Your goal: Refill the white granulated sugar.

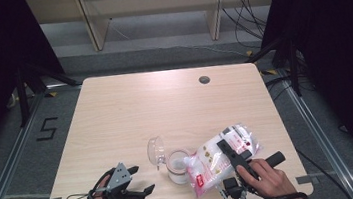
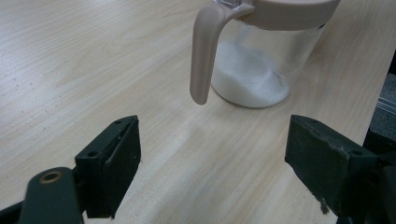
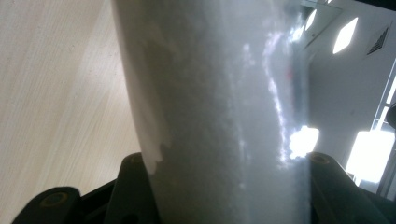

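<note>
Left gripper (image 1: 141,179) rests on the table (image 1: 116,116), jaws wide, holding nothing. Just right of it, the jar (image 1: 177,167), lid open, contains a shallow layer of white granules: filling is partly done. Right gripper (image 1: 226,150) clamps the bag (image 1: 221,157), tilted over the jar; most contents remain.

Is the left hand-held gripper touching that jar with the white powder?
Apart. In the left gripper view, the left hand-held gripper stands open, bare table lying between its jaws and the jar.
</note>
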Available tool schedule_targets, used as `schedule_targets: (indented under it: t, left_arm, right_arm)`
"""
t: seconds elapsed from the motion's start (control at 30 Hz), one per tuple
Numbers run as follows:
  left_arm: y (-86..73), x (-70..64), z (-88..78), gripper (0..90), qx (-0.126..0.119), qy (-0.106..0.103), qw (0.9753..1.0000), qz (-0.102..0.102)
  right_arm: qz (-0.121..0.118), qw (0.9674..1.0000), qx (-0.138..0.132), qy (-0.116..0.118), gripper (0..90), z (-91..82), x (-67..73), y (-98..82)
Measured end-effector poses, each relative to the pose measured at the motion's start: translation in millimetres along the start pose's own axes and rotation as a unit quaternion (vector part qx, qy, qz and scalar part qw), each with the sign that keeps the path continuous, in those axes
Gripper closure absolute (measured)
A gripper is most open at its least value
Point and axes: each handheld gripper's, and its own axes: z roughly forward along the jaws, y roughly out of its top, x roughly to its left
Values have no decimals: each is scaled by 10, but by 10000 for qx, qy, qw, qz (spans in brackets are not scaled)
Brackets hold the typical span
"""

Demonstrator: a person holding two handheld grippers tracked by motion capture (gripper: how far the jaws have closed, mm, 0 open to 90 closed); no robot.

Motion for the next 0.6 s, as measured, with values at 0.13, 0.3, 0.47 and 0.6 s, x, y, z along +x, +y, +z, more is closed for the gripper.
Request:
schedule_targets:
  t: [0.13,0.3,0.47,0.6]
  left_arm:
    - [-1,0,1,181,-5,0,10000,-6]
    - [1,0,-4,180,29,9,10000,-5]
    - [-1,-1,2,180,-5,13,10000,0]
    - [1,-1,-1,181,-30,-11,10000,-17]
  right_arm:
    - [-58,9999,-113,-54,579,7,-25,5]
    - [11,9999,-98,-39,583,3,-8,6]
    - [-172,9997,-108,-109,585,0,-35,-4]
    - [53,9999,-45,-88,587,-14,-16,0]
